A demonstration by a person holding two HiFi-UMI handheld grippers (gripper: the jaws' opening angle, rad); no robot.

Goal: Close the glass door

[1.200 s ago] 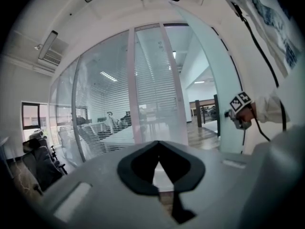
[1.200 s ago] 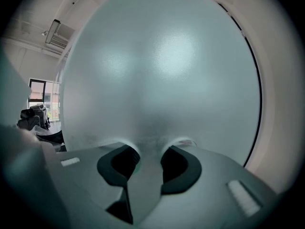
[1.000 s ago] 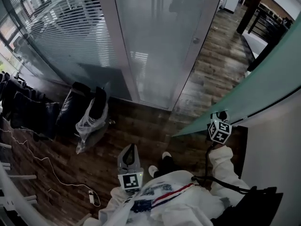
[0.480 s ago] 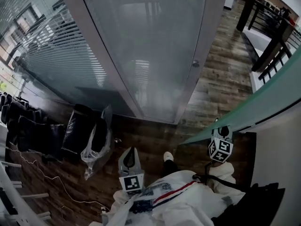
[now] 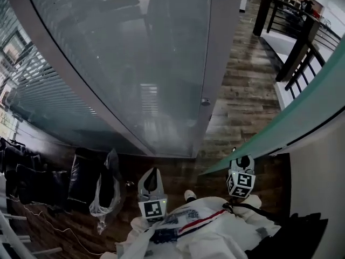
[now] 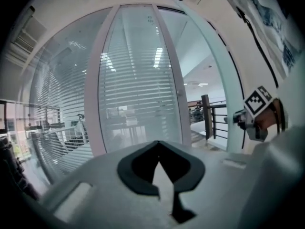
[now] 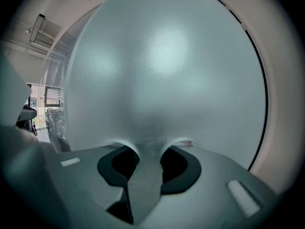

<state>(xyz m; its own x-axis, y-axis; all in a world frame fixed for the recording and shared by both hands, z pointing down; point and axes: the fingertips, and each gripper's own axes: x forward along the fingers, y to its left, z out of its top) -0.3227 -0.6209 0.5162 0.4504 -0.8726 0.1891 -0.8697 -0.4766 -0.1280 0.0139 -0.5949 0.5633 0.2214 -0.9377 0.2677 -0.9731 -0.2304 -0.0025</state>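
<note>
Tool (image 7: 145,149), right, tight on glass door (image 7: 167,80)

In the head view a wooden floor (image 5: 245,99) runs from the centre out to 1 o'clock, where a black railing (image 5: 295,45) stands. At 8 o'clock, black bags (image 5: 81,177) sit on that floor, a clear plastic bag (image 5: 108,196) just beside them. Slatted blinds (image 5: 24,82) show at 9 o'clock behind a glazed wall (image 5: 124,63).

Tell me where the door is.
Head view, right side: the door slants from the far right down toward the person, its near edge between the jaws of the right gripper, right of the glass wall.
</note>
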